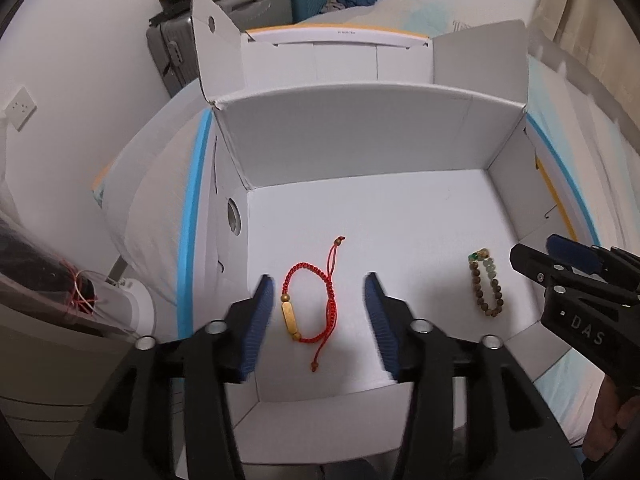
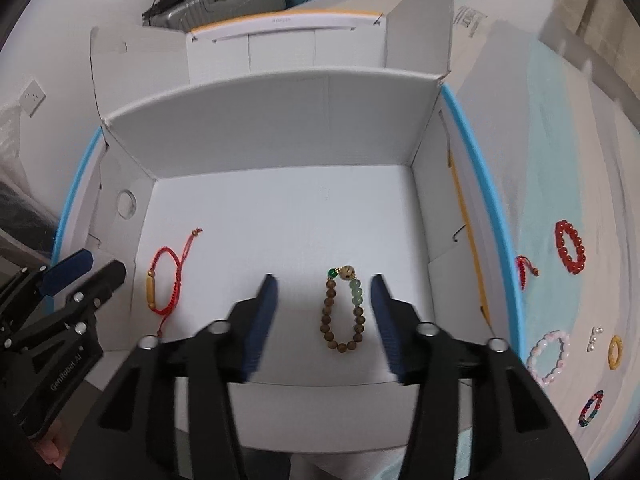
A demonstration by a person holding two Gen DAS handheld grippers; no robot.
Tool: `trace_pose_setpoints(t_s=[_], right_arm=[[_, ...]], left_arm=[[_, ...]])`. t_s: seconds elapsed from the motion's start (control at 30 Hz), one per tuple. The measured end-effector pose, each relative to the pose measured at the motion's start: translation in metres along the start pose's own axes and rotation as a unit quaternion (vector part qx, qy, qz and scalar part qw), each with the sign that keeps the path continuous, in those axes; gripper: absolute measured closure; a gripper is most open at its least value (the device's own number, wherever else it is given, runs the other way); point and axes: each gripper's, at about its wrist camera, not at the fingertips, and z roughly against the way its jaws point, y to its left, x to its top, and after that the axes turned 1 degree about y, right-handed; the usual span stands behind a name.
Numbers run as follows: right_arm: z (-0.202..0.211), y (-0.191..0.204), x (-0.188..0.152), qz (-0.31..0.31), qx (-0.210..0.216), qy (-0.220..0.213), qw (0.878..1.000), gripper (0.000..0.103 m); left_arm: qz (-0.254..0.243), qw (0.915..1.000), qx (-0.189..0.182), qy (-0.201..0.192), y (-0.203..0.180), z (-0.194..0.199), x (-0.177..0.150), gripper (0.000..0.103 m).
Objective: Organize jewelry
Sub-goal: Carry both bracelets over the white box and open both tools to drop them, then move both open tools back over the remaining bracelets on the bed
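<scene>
A red cord bracelet with a gold tube bead (image 1: 310, 304) lies on the floor of an open white cardboard box (image 1: 360, 136). My left gripper (image 1: 320, 300) is open above it, jaws on either side, empty. A brown wooden bead bracelet with green beads (image 2: 343, 312) lies in the same box (image 2: 280, 132), to the right; it also shows in the left wrist view (image 1: 488, 282). My right gripper (image 2: 324, 304) is open above it, empty. The red cord bracelet also shows in the right wrist view (image 2: 164, 280).
Outside the box on the pale bedsheet at right lie a red bead bracelet (image 2: 570, 246), a pink bead bracelet (image 2: 548, 356), a yellow ring (image 2: 615, 352), a multicolour bracelet (image 2: 591, 408), small pearls (image 2: 594, 338) and a red cord piece (image 2: 524, 270). Suitcases (image 1: 224, 24) stand behind.
</scene>
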Motion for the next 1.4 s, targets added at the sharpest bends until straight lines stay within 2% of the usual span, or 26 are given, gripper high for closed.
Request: trace_pose_setpoints(t_s=[0.03, 0.07, 0.13, 0.23, 0.37, 0.47, 0.8, 1.13, 1.4], right_arm=[[0.005, -0.002, 0.000, -0.002, -0.001, -0.007, 1.000, 0.044], [0.008, -0.002, 0.000, -0.003, -0.001, -0.012, 1.000, 0.040], [0.019, -0.005, -0.001, -0.002, -0.001, -0.032, 0.999, 0.024], [0.031, -0.009, -0.003, 0.001, -0.008, -0.052, 0.999, 0.015], [0.044, -0.018, -0.007, -0.004, -0.014, -0.062, 0.998, 0.011], [0.052, -0.026, -0.011, -0.017, -0.017, -0.069, 0.997, 0.008], [0.081, -0.058, -0.033, -0.043, -0.034, -0.085, 0.995, 0.008], [0.118, -0.110, -0.062, -0.078, -0.065, -0.107, 0.989, 0.008], [0.139, -0.152, -0.089, -0.103, -0.091, -0.118, 0.983, 0.008]], left_arm=[[0.001, 1.0000, 0.000, -0.003, 0.000, 0.003, 0.000, 0.045], [0.002, 1.0000, 0.001, -0.006, 0.000, 0.006, 0.000, 0.037], [-0.001, 0.9998, 0.000, -0.018, -0.002, 0.013, -0.002, 0.030], [0.001, 0.9996, -0.004, -0.028, -0.005, 0.022, -0.005, 0.019], [-0.003, 0.9993, 0.000, -0.038, -0.009, 0.029, -0.009, 0.006], [0.000, 0.9991, -0.001, -0.043, -0.012, 0.035, -0.010, 0.006], [-0.013, 0.9979, -0.017, -0.061, -0.039, 0.062, -0.016, 0.006], [-0.042, 0.9951, -0.044, -0.078, -0.090, 0.087, -0.023, 0.006], [-0.072, 0.9892, -0.086, -0.095, -0.142, 0.102, -0.033, 0.006]])
